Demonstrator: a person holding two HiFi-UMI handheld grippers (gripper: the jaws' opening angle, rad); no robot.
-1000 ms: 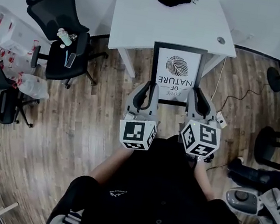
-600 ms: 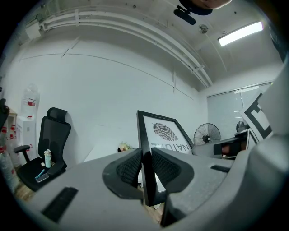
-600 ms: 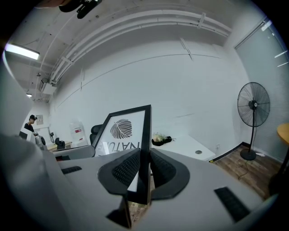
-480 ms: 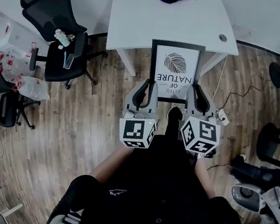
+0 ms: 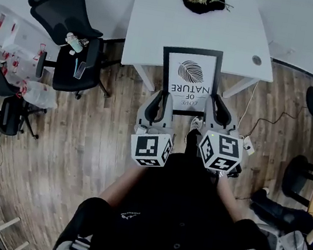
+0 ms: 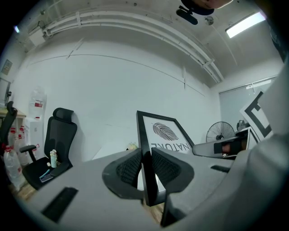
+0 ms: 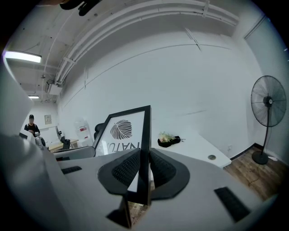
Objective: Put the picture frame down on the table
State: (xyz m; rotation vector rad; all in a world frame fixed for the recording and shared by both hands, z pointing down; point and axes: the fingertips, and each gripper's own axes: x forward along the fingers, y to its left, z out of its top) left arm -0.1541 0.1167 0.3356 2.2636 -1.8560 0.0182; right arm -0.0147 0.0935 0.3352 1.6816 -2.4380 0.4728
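A black picture frame [image 5: 189,80] with a leaf print and upside-down lettering hangs in the air, its far edge over the near edge of the white table [image 5: 161,24]. My left gripper [image 5: 158,105] is shut on the frame's left side [image 6: 145,153]. My right gripper [image 5: 216,112] is shut on the right side [image 7: 144,149]. In both gripper views the frame's black edge stands pinched between the dark ribbed pads. The frame lies roughly level, held between the two grippers.
A dark dish with flowers [image 5: 202,0] sits at the table's far edge, also seen in the right gripper view as a dark dish [image 7: 169,140]. A cable hole [image 5: 256,60] marks the table's right side. A black office chair [image 5: 71,30] stands left; a fan [image 7: 268,113] right.
Both grippers and the frame have moved forward, so the frame's far edge now overlaps the table's near edge. The grip on both sides stays the same.
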